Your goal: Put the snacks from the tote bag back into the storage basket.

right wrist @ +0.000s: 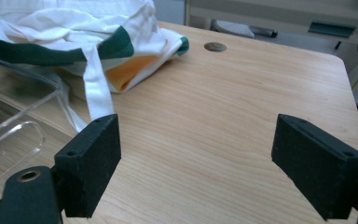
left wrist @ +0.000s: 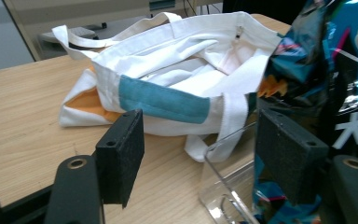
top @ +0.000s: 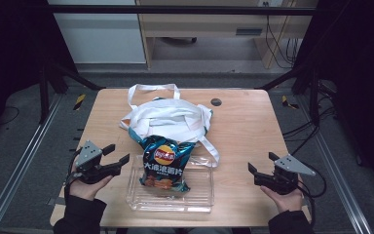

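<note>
Chip bag (top: 164, 163) in clear tray (top: 202, 195) hiding the bag's lower edge, tote bag (top: 168, 117) mouth folded, both tongs (top: 116, 155) (top: 259, 166) released.

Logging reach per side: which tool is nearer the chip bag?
Left. The left tool sits just beside the chip bag in the clear tray; the right tool hovers farther away over bare table.

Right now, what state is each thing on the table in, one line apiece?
Chip bag: sealed and puffed, lying in the tray, its top leaning toward the tote.
Clear tray: upright, open-topped, holding the chip bag.
Tote bag: slumped flat, mouth open, straps loose.
Left gripper: open, holding nothing.
Right gripper: open, holding nothing.
</note>
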{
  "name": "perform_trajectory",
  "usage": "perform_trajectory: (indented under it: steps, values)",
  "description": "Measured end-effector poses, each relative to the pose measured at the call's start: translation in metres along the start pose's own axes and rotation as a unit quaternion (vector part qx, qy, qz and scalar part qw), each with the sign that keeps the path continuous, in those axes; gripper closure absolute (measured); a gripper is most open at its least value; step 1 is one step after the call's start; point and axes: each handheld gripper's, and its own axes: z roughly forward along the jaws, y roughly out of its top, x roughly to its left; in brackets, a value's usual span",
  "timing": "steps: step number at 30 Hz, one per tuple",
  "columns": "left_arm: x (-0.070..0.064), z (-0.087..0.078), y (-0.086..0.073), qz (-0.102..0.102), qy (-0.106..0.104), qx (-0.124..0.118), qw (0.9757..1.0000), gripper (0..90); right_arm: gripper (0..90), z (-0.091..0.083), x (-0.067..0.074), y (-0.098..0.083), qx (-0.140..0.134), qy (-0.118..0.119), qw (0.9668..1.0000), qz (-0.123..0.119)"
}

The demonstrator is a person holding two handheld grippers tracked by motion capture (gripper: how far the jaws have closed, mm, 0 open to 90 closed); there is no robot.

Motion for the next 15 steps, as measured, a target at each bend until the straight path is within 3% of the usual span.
perform_trajectory:
  steps: [8, 15]
  values:
    - [0.013, 0.003, -0.013, -0.003, 0.024, 0.016, 0.9996, 35.1, 15.8, 0.003, -0.007, -0.006, 0.019, -0.012, 0.9997, 0.012]
    - [0.023, 0.006, -0.025, -0.014, 0.039, 0.029, 0.9987, 35.7, 15.3, 0.004, -0.006, -0.007, 0.025, -0.016, 0.9995, 0.001]
